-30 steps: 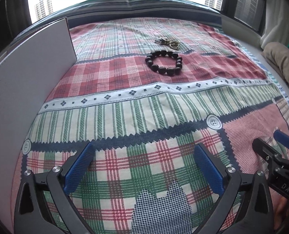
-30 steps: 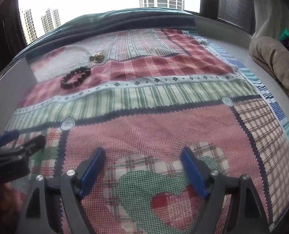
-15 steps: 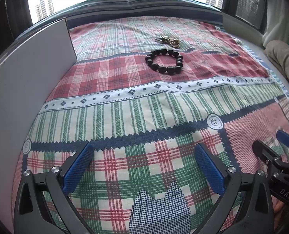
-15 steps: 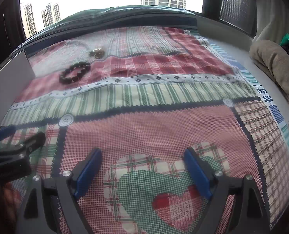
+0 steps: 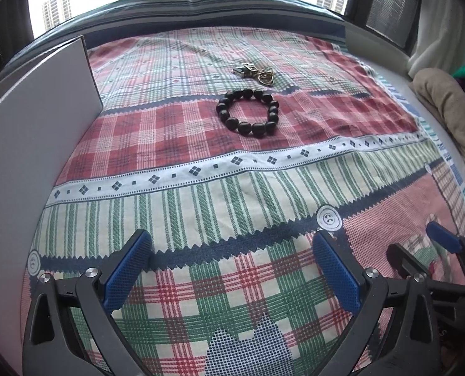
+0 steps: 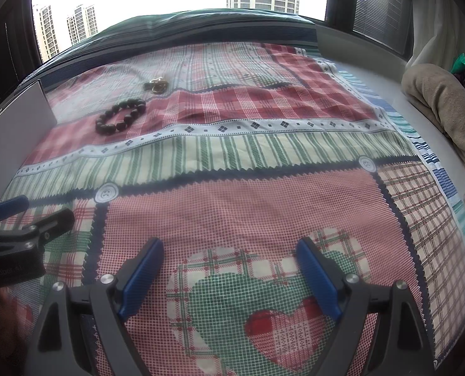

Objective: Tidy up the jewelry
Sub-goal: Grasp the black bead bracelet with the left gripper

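A bracelet of dark round beads (image 5: 248,112) lies on the patchwork cloth (image 5: 201,194), well ahead of my left gripper (image 5: 232,269). Just behind it lies a small heap of gold and silver jewelry (image 5: 255,71). Both also show in the right wrist view, the bracelet (image 6: 120,116) and the gold pieces (image 6: 157,85) at far left. My left gripper is open and empty above the cloth. My right gripper (image 6: 232,272) is open and empty over a heart patch. Each gripper shows at the edge of the other's view.
A white box wall (image 5: 28,119) stands along the left side; it also shows in the right wrist view (image 6: 16,116). A beige folded cloth (image 5: 445,106) lies on the ledge at right. Windows with towers run behind the table.
Both grippers have edged forward and slightly to the left; the bracelet and gold pieces sit a little nearer in both views. Nothing was picked up.
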